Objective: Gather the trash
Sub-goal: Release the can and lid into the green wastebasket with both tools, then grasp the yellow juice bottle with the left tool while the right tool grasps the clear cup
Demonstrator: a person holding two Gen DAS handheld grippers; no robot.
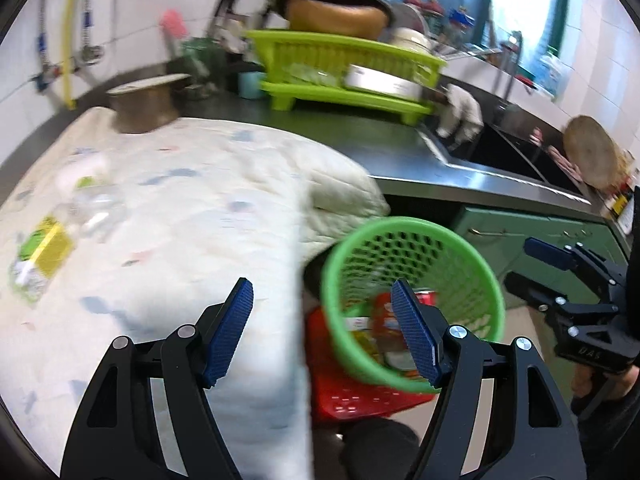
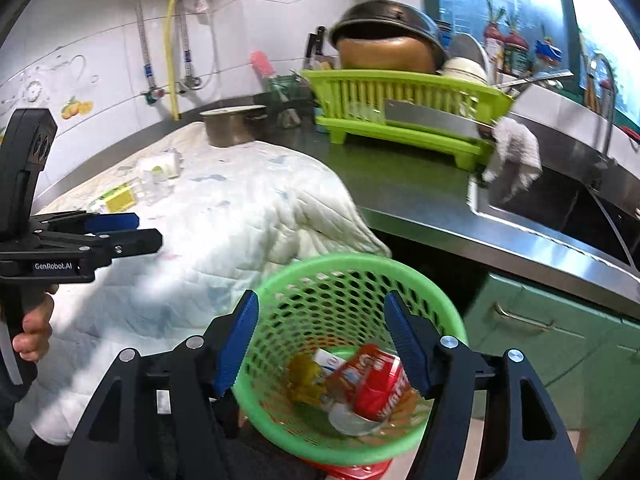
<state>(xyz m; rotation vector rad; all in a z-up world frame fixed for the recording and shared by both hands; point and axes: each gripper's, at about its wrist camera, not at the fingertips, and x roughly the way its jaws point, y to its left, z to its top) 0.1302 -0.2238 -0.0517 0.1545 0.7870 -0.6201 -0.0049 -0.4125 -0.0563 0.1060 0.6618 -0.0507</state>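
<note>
Both grippers tilt downward over the front edge of a kitchen counter. The left gripper (image 1: pixel 322 312) hangs with its blue pads spread and nothing between them, one finger over the white quilted cloth (image 1: pixel 192 208), the other over the green mesh basket (image 1: pixel 416 304). The right gripper (image 2: pixel 320 336) is likewise released: its jaws stand apart above the basket's (image 2: pixel 360 280) mouth and grasp nothing. In the right wrist view a hand (image 2: pixel 34 328) wraps the left gripper's handle at the left edge; the body of that tool reads "GenRobot.AI". In the left wrist view the right gripper (image 1: pixel 532 264) appears at the right edge with "DAS" on its body.

The basket stands below the counter edge, on a red perforated crate (image 1: pixel 360 396). Inside lie a crushed red can (image 2: pixel 376 380) with white lettering too blurred to read, a yellow wrapper (image 2: pixel 304 376) and a clear lid. On the cloth remain a yellow-green labelled packet (image 1: pixel 40 256) and a clear plastic bottle (image 1: pixel 96 204); their print is illegible.
</note>
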